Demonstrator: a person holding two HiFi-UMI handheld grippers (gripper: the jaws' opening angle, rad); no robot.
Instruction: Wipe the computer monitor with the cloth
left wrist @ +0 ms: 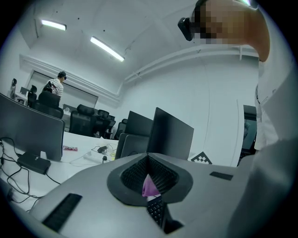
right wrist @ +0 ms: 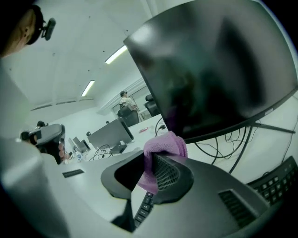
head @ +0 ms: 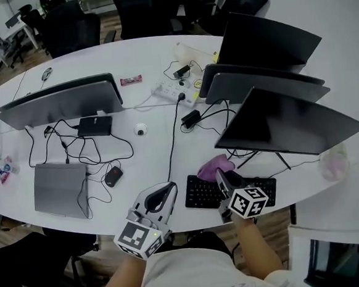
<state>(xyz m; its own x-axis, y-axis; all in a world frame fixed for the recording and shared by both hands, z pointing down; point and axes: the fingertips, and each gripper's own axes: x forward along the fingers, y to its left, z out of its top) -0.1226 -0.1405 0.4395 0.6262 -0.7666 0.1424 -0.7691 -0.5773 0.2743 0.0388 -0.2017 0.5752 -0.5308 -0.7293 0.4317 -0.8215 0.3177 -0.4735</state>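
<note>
Keyboard and cables crowding under monitor

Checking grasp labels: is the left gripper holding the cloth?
No, the right gripper has the purple cloth pinched between its jaws.

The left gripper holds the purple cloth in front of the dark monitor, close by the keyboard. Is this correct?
Not quite. It is the right gripper that holds the purple cloth; the right gripper view shows its jaws closed on it. The rest stands: the cloth is in front of the dark monitor, close by the keyboard.
</note>
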